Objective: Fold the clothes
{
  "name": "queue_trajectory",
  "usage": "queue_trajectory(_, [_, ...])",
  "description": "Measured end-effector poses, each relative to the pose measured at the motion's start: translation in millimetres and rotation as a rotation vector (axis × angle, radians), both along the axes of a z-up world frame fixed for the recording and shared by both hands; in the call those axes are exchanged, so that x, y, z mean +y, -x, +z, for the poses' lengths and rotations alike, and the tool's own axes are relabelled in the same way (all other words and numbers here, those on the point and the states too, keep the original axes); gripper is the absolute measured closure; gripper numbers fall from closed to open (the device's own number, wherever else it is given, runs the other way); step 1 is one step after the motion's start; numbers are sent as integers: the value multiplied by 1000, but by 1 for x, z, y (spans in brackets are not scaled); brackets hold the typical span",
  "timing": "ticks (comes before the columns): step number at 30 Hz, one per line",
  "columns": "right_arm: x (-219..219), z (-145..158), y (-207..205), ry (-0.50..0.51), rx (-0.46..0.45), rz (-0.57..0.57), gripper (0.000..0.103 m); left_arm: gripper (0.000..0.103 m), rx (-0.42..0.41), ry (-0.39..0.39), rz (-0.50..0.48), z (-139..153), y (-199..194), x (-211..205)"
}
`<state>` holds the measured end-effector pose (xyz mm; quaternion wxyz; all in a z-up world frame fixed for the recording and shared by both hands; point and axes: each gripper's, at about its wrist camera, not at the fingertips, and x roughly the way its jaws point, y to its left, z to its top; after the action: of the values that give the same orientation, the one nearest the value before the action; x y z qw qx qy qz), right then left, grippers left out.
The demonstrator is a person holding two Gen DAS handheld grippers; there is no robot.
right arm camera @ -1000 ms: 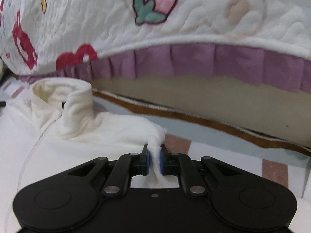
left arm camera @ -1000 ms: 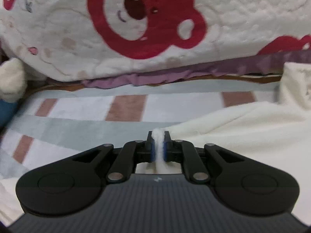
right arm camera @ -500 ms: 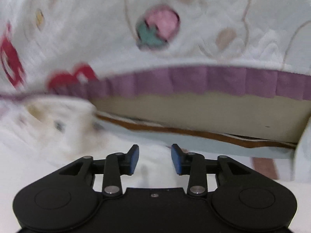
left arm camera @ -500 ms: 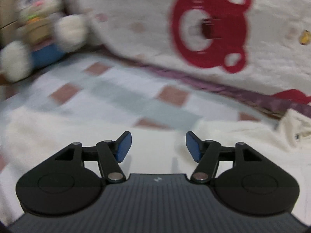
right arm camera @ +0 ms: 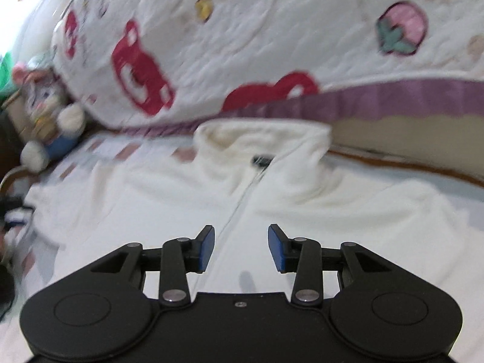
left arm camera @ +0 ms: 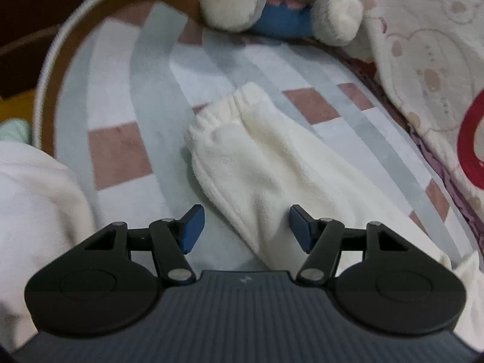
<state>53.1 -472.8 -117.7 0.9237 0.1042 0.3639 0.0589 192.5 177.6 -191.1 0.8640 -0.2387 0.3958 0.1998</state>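
The cream fleece jacket [right arm camera: 187, 199] lies flat on the checked mat [left arm camera: 121, 151], its zipper [right arm camera: 242, 199] running ahead between your right tongs [right arm camera: 241, 249]. Its sleeve [left arm camera: 260, 157] stretches ahead of your left tongs [left arm camera: 245, 228]. Both tongs are wide open, holding nothing. A plush toy [left arm camera: 272, 3] sits far ahead by the bear quilt [right arm camera: 242, 45].

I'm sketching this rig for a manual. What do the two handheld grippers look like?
Both look alike: the left gripper and right gripper have matte black bodies with two round lobes, black linkage arms on silver pivot pins, and blue fingertip pads. The left body is ribbed grey with a small white mark.
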Motion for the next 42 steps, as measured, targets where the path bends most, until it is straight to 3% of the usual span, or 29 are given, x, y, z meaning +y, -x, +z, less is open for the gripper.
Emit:
queue_trajectory(5, [21,-14,8,22,65,95,59,31,-68,50,49,-7,-4,8])
queue_trajectory(11, [29,-22,8,29,98,125,59,22,-189,171,116,-13,-6,24])
queue_trajectory(13, [33,-25,8,44,109,142,59,9,-225,149,88,-17,-16,22])
queue_trajectory(14, [35,-26,8,53,114,150,59,9,-214,106,63,-17,-22,17])
queue_trajectory(15, [37,-27,8,68,122,158,58,11,-203,64,39,-17,-28,13])
queue_trajectory(16, [40,-29,9,91,132,164,57,23,-194,26,17,-17,-31,9])
queue_trajectory(17, [43,-30,11,113,141,171,57,40,-187,-9,-3,-17,-32,5])
queue_trajectory(18, [45,-31,12,125,146,185,56,78,-194,-19,-18,-18,-32,4])
queue_trajectory(19, [46,-32,14,132,148,195,56,88,-210,-10,-30,-21,-31,5])
queue_trajectory(23, [43,-39,20,122,154,176,56,90,-252,-10,50,-8,-15,17])
queue_trajectory(27, [44,-45,26,107,169,176,55,90,-294,-303,216,35,10,13])
queue_trajectory(28, [45,-46,28,112,169,182,55,90,-297,-314,222,38,11,13])
queue_trajectory(32, [43,-47,32,119,165,189,54,90,-254,-239,189,33,8,5])
queue_trajectory(36, [42,-45,38,127,170,178,54,90,-289,-184,128,49,15,-11])
queue_trajectory(38, [40,-44,43,138,171,169,51,90,-329,-151,41,66,20,-29])
queue_trajectory(42, [31,-48,52,209,174,120,45,90,-443,-49,-223,110,38,-91])
